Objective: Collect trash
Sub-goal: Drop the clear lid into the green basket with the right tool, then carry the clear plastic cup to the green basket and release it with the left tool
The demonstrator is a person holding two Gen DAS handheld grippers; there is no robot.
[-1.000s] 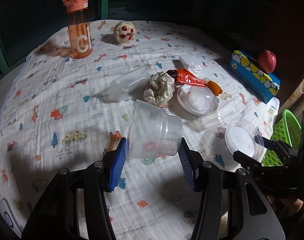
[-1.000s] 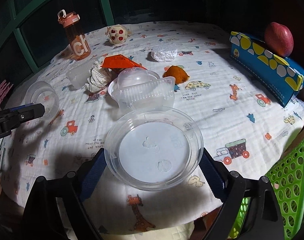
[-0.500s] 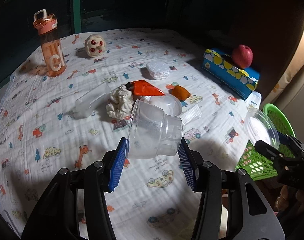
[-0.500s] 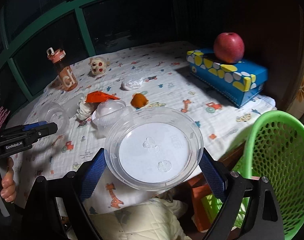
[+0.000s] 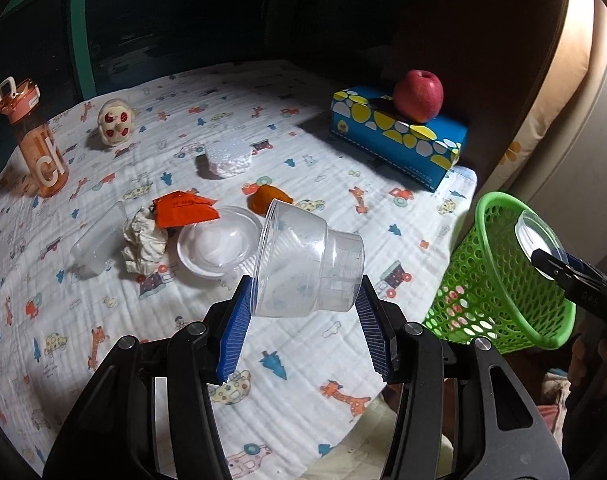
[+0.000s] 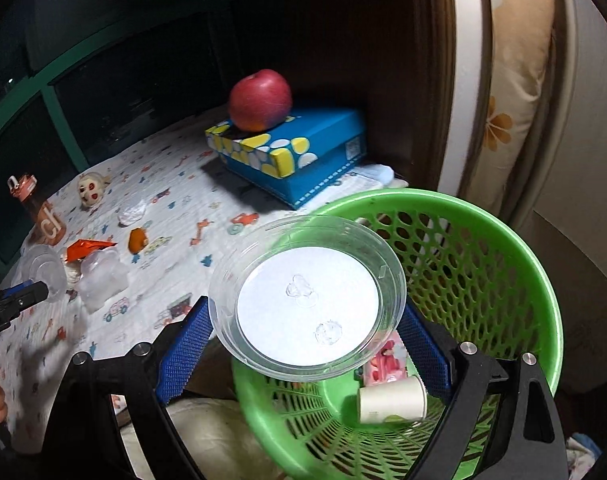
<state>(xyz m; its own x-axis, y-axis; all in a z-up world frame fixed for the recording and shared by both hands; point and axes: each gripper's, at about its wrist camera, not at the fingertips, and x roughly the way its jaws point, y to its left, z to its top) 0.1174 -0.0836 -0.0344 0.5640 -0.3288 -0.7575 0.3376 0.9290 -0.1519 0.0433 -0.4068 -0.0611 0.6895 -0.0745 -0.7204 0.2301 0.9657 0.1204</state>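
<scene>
Right gripper: jaws closing across the rim of a clear round lid, blue pads touching it on both sides; lid riding face-up, partly over the near rim of the green basket, partly over the gap beside the table.
Left gripper: jaws pinching a clear plastic cup lying sideways, mouth facing left of the tongs; cup hanging above the patterned tablecloth, the basket sitting well to its right, off the table edge.

Step in hand, as judged: dropping the lid. To do it well, the right tongs should be travelling further forward so the whole lid is sitting over the opening before the jaws part; released now, its near edge may be catching the rim and tipping outside.

Basket contents: a paper cup and a pink wrapper lying low, leaving plenty of room.

Room for moving: open air right of the left tongs toward the basket; the blue box with its apple standing ahead, well apart. Both grippers are converging on one opening, so the cup is best waiting its turn.

Remaining trash ahead-left of the left tongs: crumpled tissue, orange wrapper, domed lid.
</scene>
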